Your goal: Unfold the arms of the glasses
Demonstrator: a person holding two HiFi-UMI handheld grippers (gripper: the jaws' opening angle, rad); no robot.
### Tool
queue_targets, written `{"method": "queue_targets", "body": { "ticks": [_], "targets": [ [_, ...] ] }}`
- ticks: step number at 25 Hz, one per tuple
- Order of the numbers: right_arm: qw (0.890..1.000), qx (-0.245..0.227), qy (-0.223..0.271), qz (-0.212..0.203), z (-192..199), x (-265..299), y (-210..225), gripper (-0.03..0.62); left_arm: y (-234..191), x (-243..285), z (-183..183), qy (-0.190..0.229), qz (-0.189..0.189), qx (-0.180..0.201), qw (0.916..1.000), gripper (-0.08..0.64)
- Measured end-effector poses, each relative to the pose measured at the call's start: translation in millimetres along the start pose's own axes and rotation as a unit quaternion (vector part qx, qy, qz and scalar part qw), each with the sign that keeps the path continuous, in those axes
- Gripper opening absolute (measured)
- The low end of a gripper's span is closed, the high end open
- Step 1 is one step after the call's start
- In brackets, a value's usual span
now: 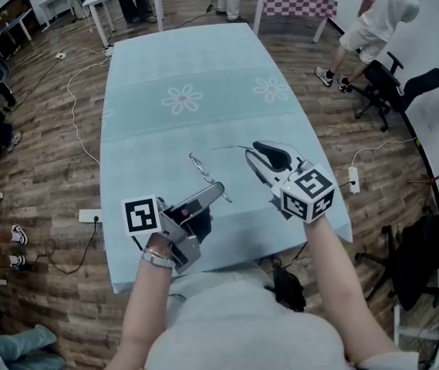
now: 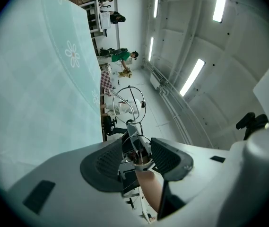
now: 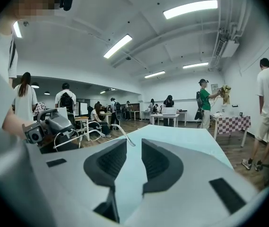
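Glasses (image 1: 200,166) of thin wire sit clamped in the left claw (image 1: 217,193), held above the counter (image 1: 204,60) toward its near edge. In the left gripper view the pads (image 2: 165,157) are closed on the frame, with the round rims showing beyond them. One arm (image 1: 231,147) juts out toward the right claw (image 1: 261,162). That claw's jaws stand apart with nothing between them, and the arm's tip lies just ahead of them.

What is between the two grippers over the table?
Only the glasses: the left gripper pinches them, and one thin arm reaches toward the right gripper. The head view shows it.
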State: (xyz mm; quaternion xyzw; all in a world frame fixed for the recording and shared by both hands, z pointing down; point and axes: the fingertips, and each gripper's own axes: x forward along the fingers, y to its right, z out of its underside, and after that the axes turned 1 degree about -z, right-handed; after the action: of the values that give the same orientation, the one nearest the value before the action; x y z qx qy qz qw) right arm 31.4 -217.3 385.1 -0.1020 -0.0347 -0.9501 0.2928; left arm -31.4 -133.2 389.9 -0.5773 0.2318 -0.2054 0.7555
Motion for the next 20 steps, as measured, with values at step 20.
{"method": "queue_targets", "body": {
  "ticks": [20],
  "targets": [
    [1.000,0.004,-0.005,0.007,-13,29,27,0.095,-2,5,11,-0.024,0.003,-0.006,0.9997,0.199]
  ]
}}
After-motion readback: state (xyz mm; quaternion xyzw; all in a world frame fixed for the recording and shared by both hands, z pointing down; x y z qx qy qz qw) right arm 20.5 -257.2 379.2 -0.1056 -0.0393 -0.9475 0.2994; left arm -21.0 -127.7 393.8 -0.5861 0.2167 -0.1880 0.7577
